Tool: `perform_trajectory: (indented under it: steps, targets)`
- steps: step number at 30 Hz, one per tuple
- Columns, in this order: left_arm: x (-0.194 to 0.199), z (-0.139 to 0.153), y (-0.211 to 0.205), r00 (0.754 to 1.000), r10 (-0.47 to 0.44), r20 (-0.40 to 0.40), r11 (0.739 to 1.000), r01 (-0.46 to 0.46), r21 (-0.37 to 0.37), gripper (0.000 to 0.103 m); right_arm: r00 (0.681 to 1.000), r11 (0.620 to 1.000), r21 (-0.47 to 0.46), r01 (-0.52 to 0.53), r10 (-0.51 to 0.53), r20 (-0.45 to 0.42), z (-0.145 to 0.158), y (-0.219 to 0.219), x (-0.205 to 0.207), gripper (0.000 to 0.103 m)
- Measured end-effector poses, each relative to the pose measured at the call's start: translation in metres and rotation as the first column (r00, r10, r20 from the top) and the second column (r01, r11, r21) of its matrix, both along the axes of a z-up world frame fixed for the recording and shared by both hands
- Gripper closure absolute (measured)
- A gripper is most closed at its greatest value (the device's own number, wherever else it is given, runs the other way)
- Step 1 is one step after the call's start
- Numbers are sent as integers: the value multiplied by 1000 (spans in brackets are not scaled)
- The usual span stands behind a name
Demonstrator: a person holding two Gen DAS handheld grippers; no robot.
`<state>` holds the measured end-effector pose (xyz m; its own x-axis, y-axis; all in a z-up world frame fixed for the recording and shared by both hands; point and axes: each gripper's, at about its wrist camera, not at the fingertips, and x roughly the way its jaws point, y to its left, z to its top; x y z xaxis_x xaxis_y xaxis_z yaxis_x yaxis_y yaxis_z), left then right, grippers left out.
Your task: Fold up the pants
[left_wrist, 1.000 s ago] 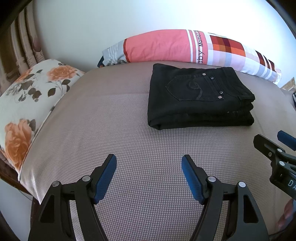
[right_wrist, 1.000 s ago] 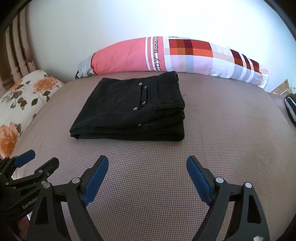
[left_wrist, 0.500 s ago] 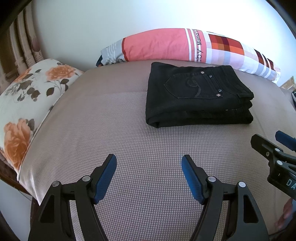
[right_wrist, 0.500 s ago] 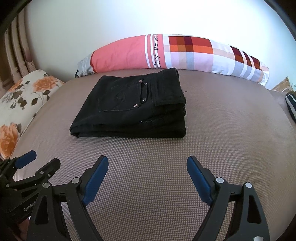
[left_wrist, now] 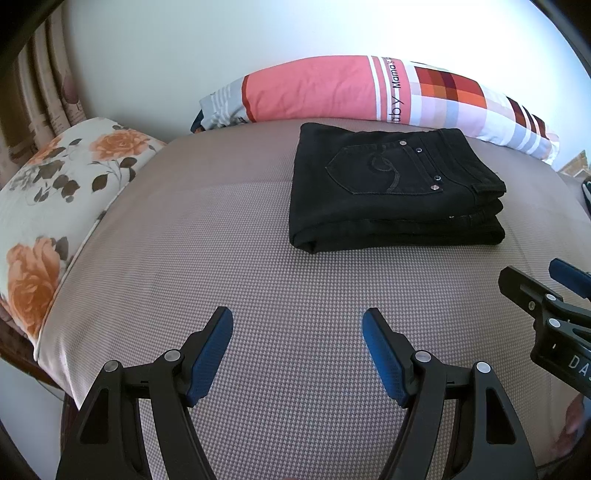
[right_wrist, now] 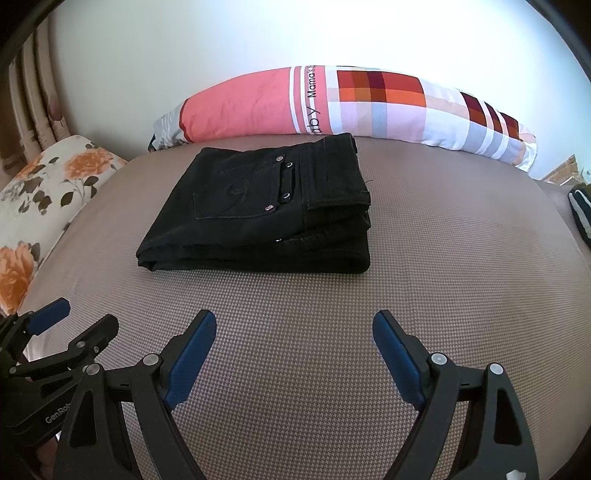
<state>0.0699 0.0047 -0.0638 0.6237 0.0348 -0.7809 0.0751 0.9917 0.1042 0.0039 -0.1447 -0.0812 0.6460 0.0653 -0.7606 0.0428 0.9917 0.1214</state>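
Pants [left_wrist: 391, 192] lie folded near the bed's [left_wrist: 258, 258] far edge; left gripper [left_wrist: 297, 325] and right gripper [right_wrist: 294, 326] hover released, well apart from them.

Bright daylight blew out the wall [left_wrist: 258, 33] toward 1 o'clock; sharp focus, heavy fisheye bending, dark vignette corners.

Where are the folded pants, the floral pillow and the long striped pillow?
pants [left_wrist: 384, 192]: left wrist view, top layer by the back pocket.
floral pillow [left_wrist: 55, 192]: left wrist view, middle of its printed face.
striped pillow [right_wrist: 258, 107]: right wrist view, plain pink section.
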Motion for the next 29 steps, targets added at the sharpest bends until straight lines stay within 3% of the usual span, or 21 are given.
perform_trajectory:
  steps: [29]
  targets:
    - [0, -3, -3, 1000, -20, -9, 1000, 20, 2, 30, 1000, 1000, -4, 2, -2, -13, -4, 0, 2, 18]
